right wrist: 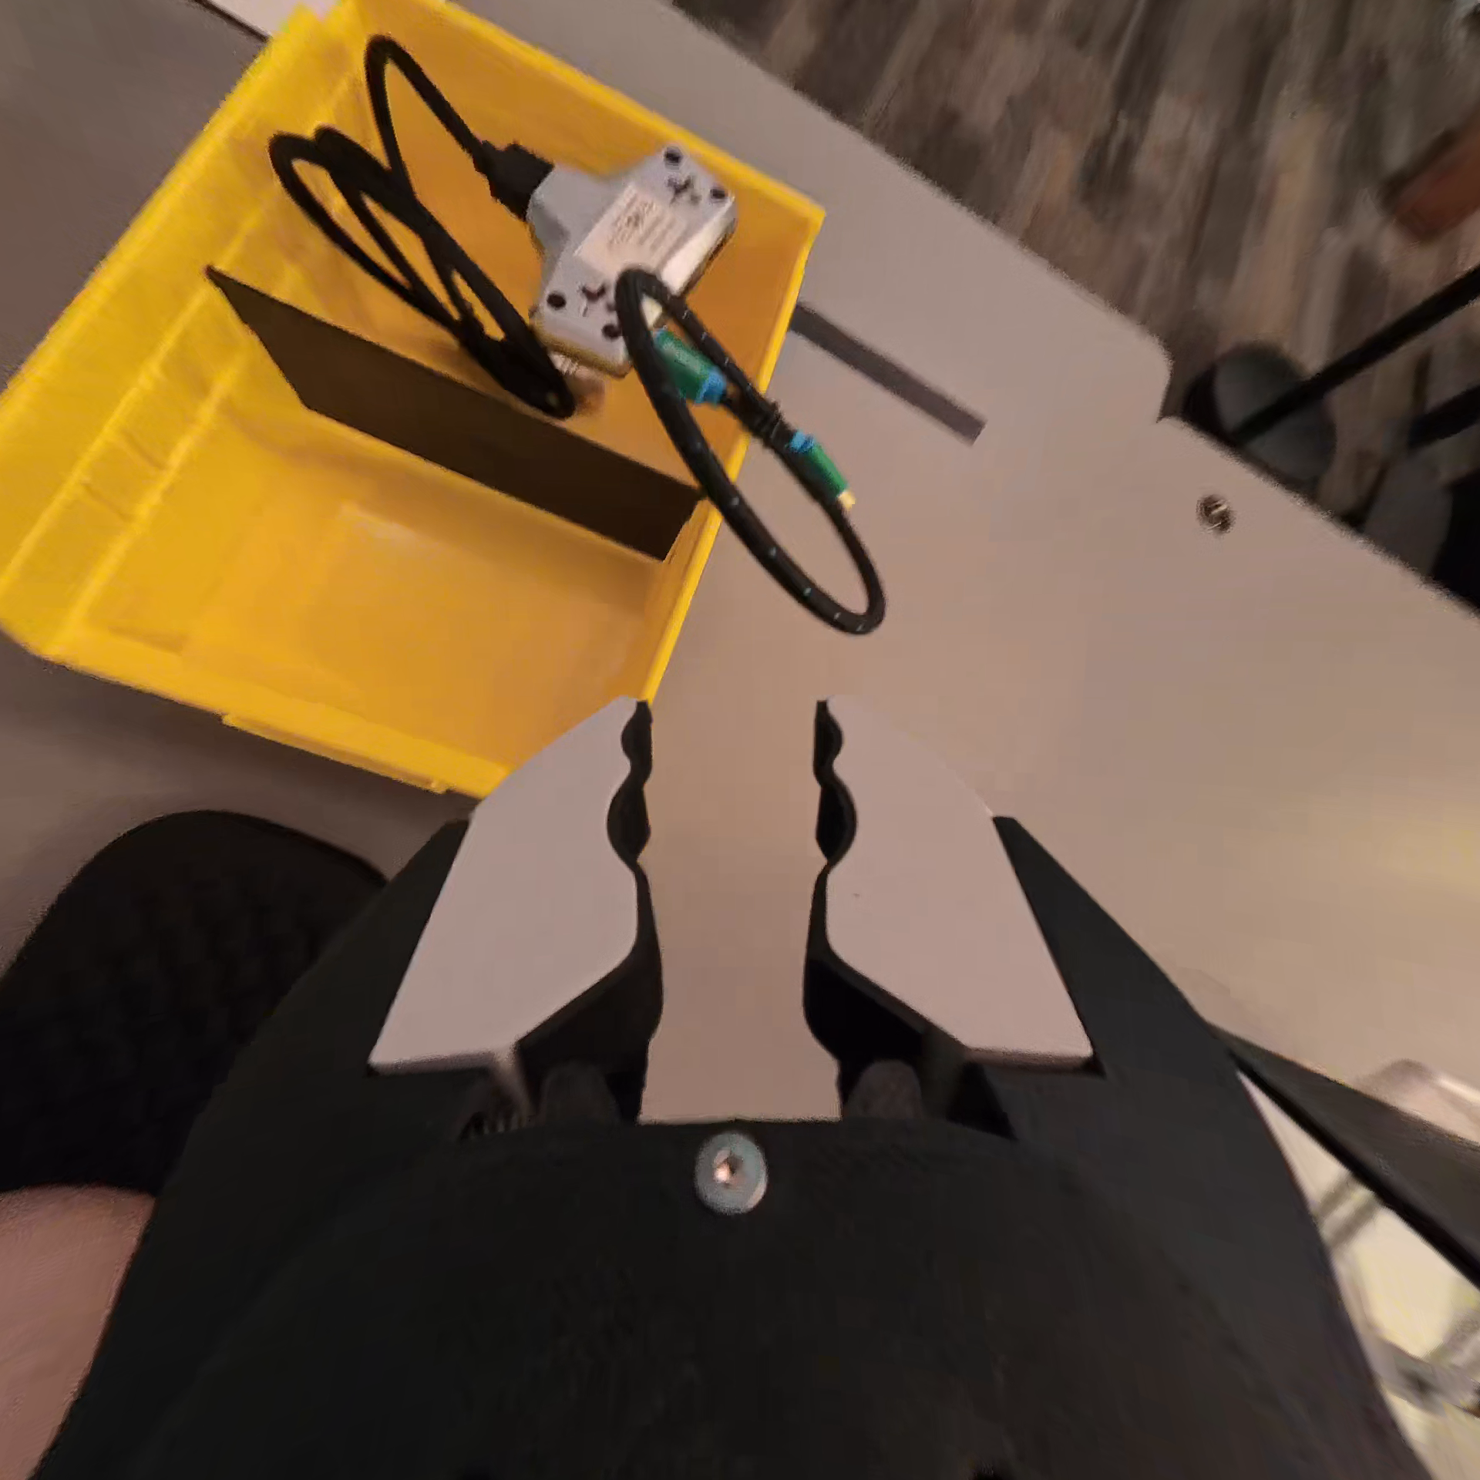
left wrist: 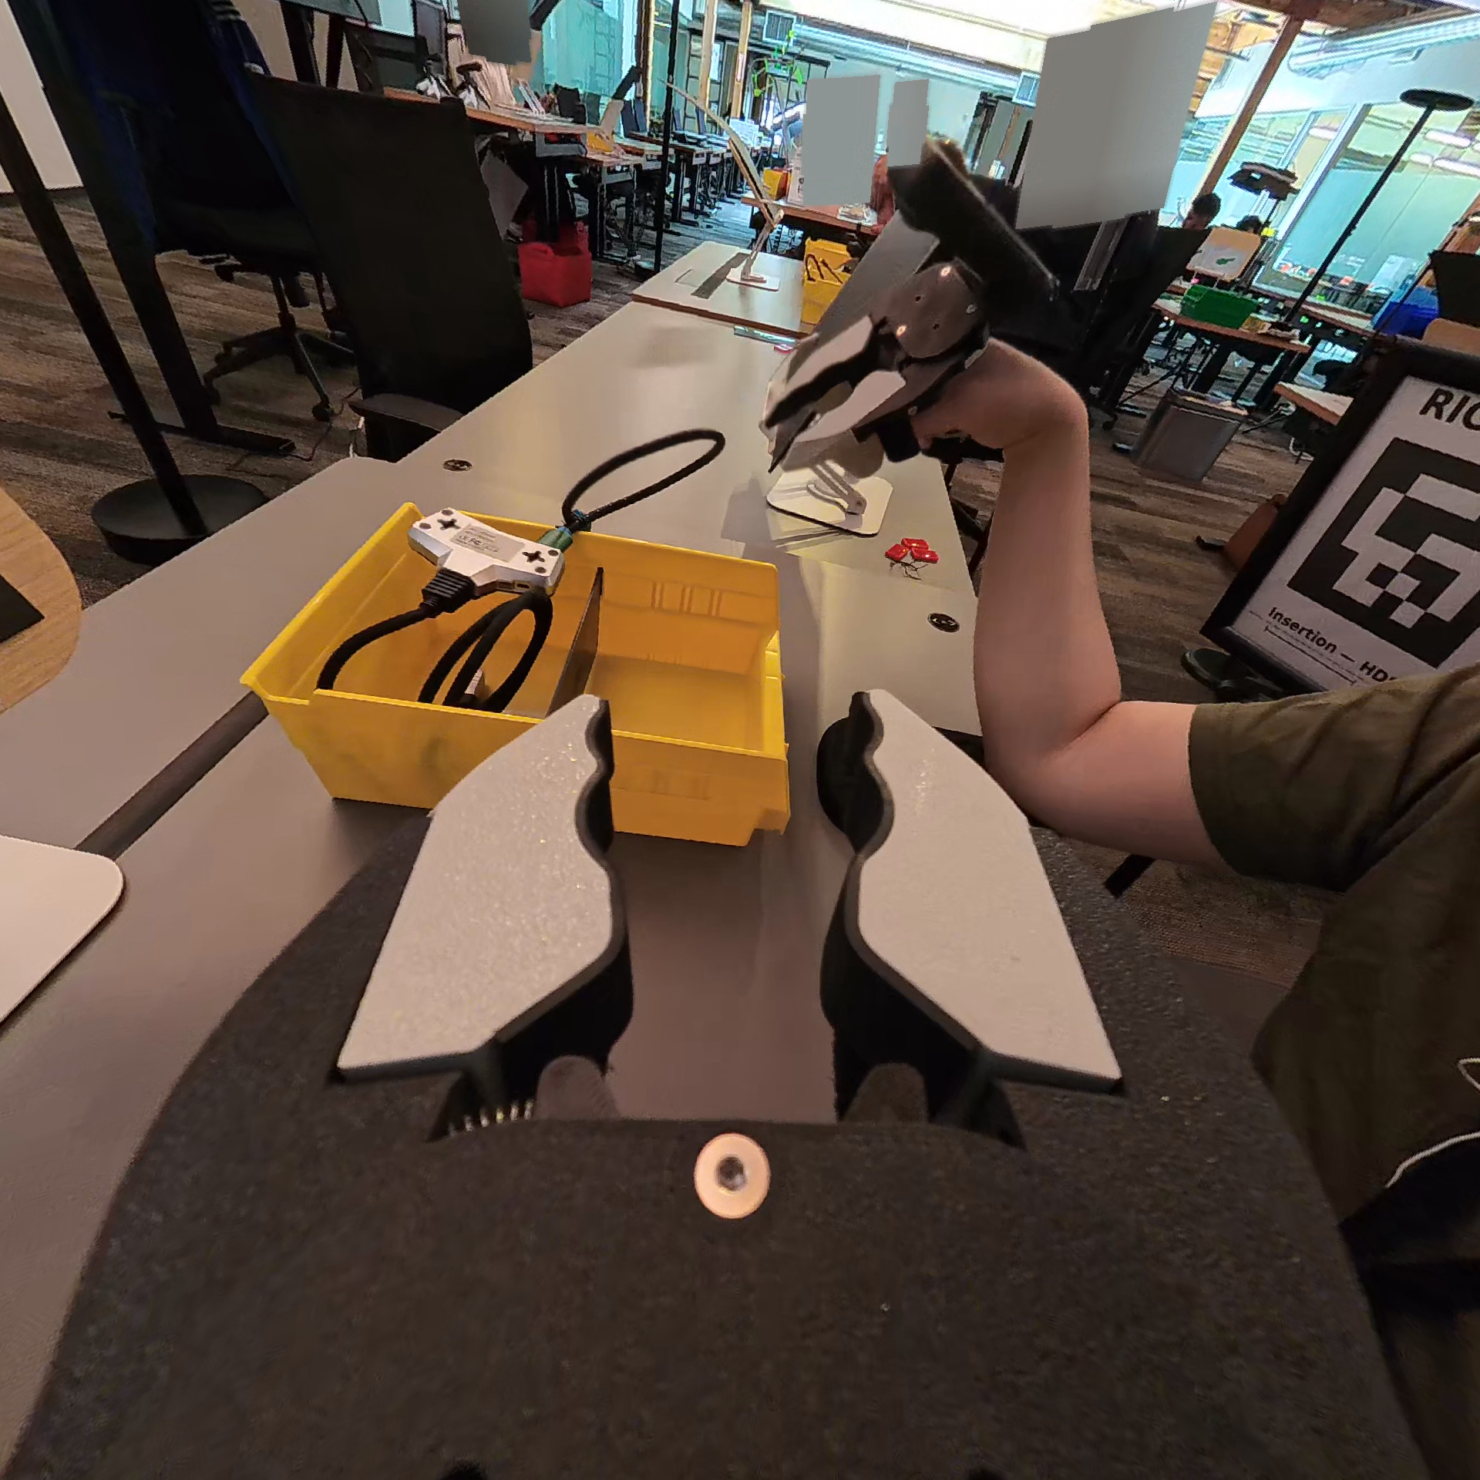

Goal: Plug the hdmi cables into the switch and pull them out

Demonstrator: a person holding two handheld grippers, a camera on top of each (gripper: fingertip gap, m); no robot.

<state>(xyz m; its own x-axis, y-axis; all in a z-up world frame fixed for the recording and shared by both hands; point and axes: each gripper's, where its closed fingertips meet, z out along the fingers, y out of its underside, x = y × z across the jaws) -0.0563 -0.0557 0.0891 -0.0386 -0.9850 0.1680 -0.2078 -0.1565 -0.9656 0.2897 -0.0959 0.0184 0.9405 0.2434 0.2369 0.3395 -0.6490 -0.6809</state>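
Observation:
A silver HDMI switch (left wrist: 484,552) lies in the left compartment of a yellow bin (left wrist: 400,753), with a black cable (left wrist: 472,649) plugged into it and coiled beside it. A short cable (left wrist: 641,472) with green plugs loops out over the bin's far rim. In the right wrist view one green plug (right wrist: 681,360) sits at the switch (right wrist: 633,248) and the other green plug (right wrist: 821,468) hangs free over the table. My left gripper (left wrist: 733,705) is open and empty in front of the bin. My right gripper (right wrist: 730,705) is open and empty, raised above the table beyond the bin (right wrist: 336,721); it also shows in the left wrist view (left wrist: 773,436).
A black divider (left wrist: 581,641) splits the bin; its right compartment holds nothing. A white stand (left wrist: 833,496) and small red parts (left wrist: 911,552) sit on the grey table (left wrist: 240,609) behind. A framed marker sign (left wrist: 1377,544) stands at the right. A white pad (left wrist: 48,905) lies at the left.

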